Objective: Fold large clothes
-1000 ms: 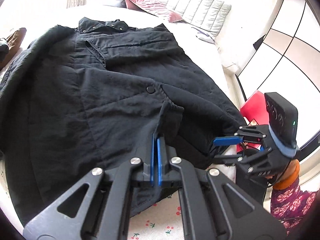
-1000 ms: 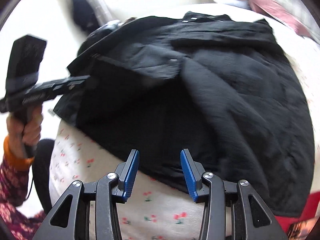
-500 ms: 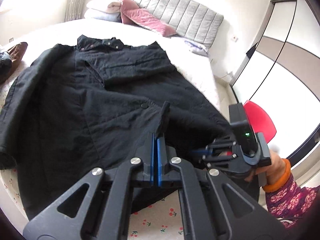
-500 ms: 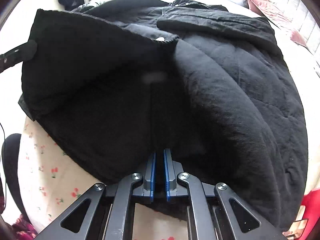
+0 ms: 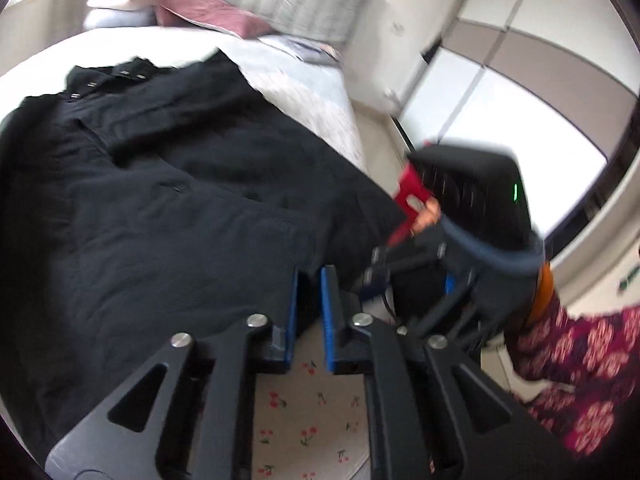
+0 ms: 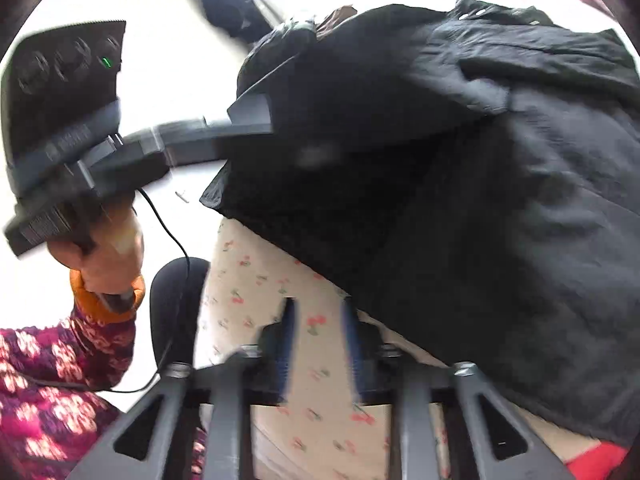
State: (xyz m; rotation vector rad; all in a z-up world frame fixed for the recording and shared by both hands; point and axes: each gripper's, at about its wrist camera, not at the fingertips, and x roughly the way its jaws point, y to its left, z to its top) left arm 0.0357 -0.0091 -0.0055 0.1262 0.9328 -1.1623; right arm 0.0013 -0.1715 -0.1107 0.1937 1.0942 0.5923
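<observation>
Left wrist view: bedroom, with a grey quilted headboard (image 5: 280, 4), pink pillow (image 5: 200, 12) and wardrobe doors (image 5: 520, 80) behind. The black coat (image 5: 160, 200) lies spread on the bed; the cherry-print sheet (image 5: 312, 408) shows at the near edge. Our left gripper (image 5: 309, 300) stands at a narrow gap over the coat's hem; dark fabric shows between the pads, but blur keeps us from telling whether it is pinched. Our right gripper (image 5: 376, 276) sits just beside, at the hem; its jaws are not readable here.

Right wrist view: the right gripper (image 6: 318, 340) is parted and empty over bare sheet (image 6: 256, 280), just short of the hem. The left gripper (image 6: 248, 114) reaches into the coat (image 6: 500, 200) at a raised edge.

Risk, as we judge it: if the left side has only a loose hold, the heavy fabric could slip when lifted and the fold would bunch. The right could close on the sheet instead of the hem.

No legible writing; we note only green indicator lights on the gripper housings.
</observation>
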